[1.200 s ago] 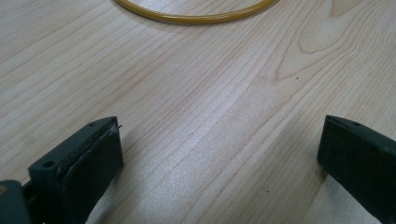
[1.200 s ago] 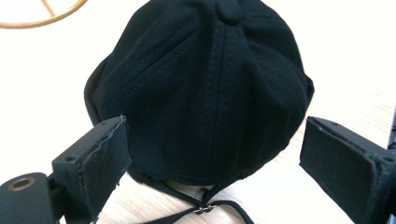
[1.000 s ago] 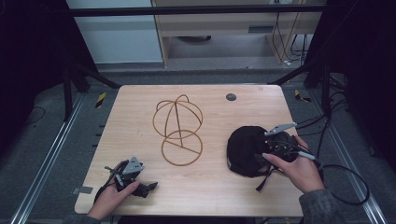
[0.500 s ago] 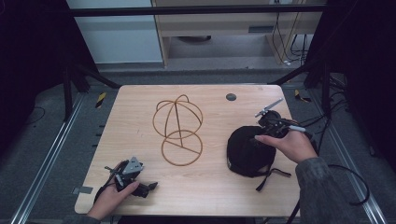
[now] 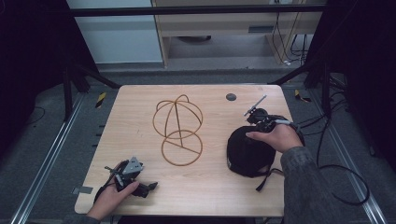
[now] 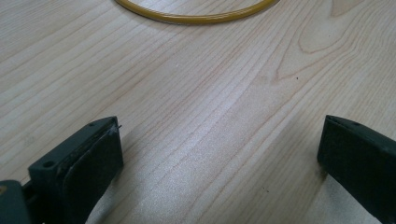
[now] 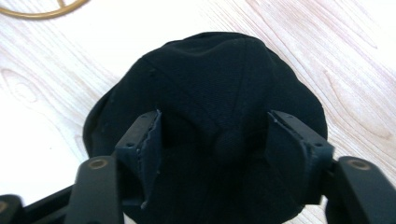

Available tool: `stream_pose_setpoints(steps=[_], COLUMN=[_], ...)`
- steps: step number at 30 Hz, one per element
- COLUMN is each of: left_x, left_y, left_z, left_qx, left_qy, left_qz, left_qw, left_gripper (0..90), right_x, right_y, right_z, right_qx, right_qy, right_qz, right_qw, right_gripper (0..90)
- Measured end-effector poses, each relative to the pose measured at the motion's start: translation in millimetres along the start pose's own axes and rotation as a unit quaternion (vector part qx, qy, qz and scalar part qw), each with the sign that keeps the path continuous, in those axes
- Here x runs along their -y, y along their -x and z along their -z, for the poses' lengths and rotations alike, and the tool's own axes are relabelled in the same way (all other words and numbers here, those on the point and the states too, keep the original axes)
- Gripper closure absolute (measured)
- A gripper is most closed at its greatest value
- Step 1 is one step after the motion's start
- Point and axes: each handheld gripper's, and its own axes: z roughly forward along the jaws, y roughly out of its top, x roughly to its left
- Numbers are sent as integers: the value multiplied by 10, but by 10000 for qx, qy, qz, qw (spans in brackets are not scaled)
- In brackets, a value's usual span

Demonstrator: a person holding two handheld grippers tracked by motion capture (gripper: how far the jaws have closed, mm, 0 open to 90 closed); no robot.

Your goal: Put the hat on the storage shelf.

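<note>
**Cap under the right jaws**

Cap (image 5: 250, 151) lies on the table's (image 5: 140, 112) right side, beside the wire stand (image 5: 178, 129). The right gripper (image 7: 215, 140) hangs just above its crown, jaws spread to either side of the top button, nothing pinched. The left gripper (image 5: 127, 173) rests well apart at the near-left corner, jaws wide over bare wood. The right hand is plainly nearer.

I see a pale wood table (image 5: 140, 112) with rounded corners. A gold wire stand (image 5: 178, 128) sits near its middle, ring base flat on the top. Right of it lies a black cap (image 5: 247, 154), strap trailing toward the near edge. A small dark disc (image 5: 230, 97) sits near the far edge.
</note>
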Motion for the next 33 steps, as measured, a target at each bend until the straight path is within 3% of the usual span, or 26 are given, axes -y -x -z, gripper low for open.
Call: stream_pose_setpoints(steps=[8, 11, 19, 30, 33], left_x=[0, 0, 1, 1, 1], left_y=[0, 0, 2, 3, 3], left_z=[0, 0, 0, 1, 1], left_qx=[1, 1, 8, 11, 10], left_qy=[-1, 0, 2, -1, -1], left_qz=[0, 0, 7, 7, 7], left_qw=[10000, 10000, 10000, 10000, 10000], left_gripper=[0, 0, 0, 0, 0], right_x=[-18, -7, 45, -26, -44], right_y=[35, 37, 38, -127, -192], right_z=[-71, -70, 59, 504, 688], right_qx=[15, -24, -157, -202, -155], right_qy=[-69, -61, 160, 712, 924], right_qz=[140, 134, 122, 326, 437], right_qw=[9999, 9999, 9997, 9967, 9946], right_gripper=[656, 708, 725, 725, 725])
